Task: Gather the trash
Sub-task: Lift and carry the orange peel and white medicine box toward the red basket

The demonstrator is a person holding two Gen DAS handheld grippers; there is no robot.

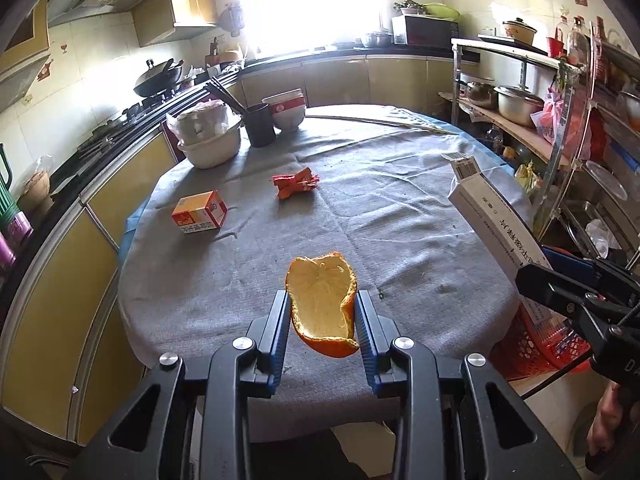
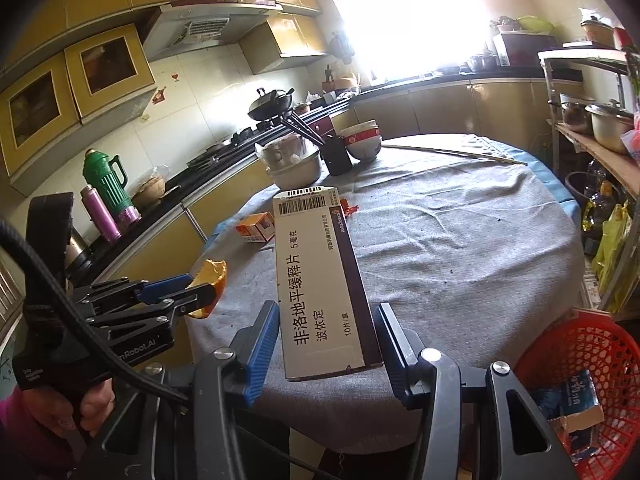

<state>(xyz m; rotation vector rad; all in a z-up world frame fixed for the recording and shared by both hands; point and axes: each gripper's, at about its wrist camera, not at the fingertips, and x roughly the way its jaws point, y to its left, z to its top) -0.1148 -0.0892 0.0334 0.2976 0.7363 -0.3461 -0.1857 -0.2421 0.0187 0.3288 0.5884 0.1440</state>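
The round table (image 1: 400,184) under its grey cloth anchors everything here. Both grippers hang over its near edge with their loads already lifted, so the step in hand looks like the carry to the bin. The red mesh basket (image 2: 592,344) stands on the floor just off the table's near right edge, with a blue packet (image 2: 576,396) and other scraps already in it. The right gripper (image 2: 326,344) pinches a long white medicine box (image 2: 320,280) by its near end, the box jutting out over the table; the left gripper (image 1: 322,320) has its fingers pressed in on a cupped orange peel (image 1: 322,304). The next move probably calls for swinging each load clear of the table edge and over the basket before the fingers spread, the box tilted down so its length fits inside. Still lying on the table, toward its far left, are a small orange carton (image 1: 199,213) and a crumpled red wrapper (image 1: 296,185).
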